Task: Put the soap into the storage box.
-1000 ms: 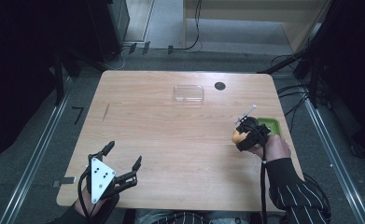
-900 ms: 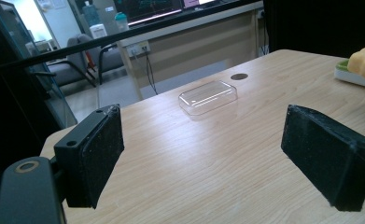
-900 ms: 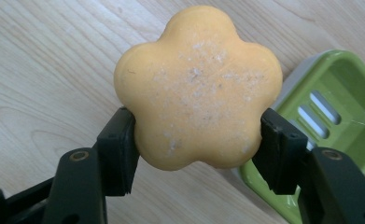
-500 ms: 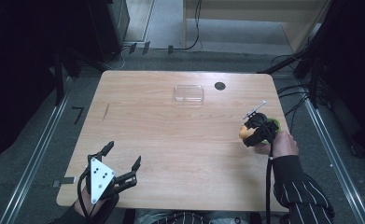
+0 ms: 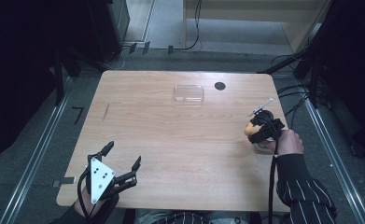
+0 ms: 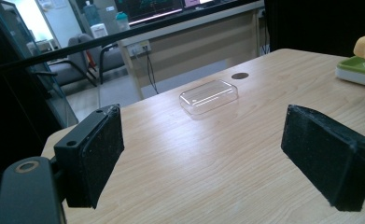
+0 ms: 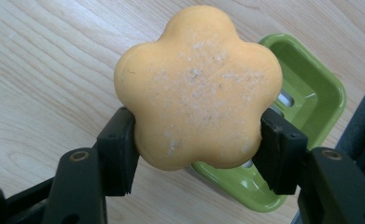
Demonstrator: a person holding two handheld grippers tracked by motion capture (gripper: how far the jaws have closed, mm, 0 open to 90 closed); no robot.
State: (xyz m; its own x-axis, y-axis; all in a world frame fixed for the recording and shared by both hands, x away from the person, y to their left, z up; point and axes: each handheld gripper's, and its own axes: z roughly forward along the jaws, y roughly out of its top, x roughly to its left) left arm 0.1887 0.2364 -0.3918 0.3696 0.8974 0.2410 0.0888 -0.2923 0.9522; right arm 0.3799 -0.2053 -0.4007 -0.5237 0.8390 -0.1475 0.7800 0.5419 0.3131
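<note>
Right gripper view: right hand-held gripper [image 7: 196, 149] clamps flower-shaped orange soap [image 7: 198, 88] across lobed sides, pads biting notches, likely so it can't twist. Soap held clear above green soap dish [image 7: 311, 100], apart from it. High view: soap [image 5: 250, 130] near table's [image 5: 171, 135] right edge; clear plastic lid [image 5: 188, 93] lies far side, well apart, perhaps next destination. Left hand-held gripper [image 5: 120, 161] waits near front-left corner, jaws wide, nothing between.

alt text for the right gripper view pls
The right hand-held gripper clamps an orange flower-shaped soap between its two black jaws. Behind it, a green soap dish sits on the wooden table.
</note>
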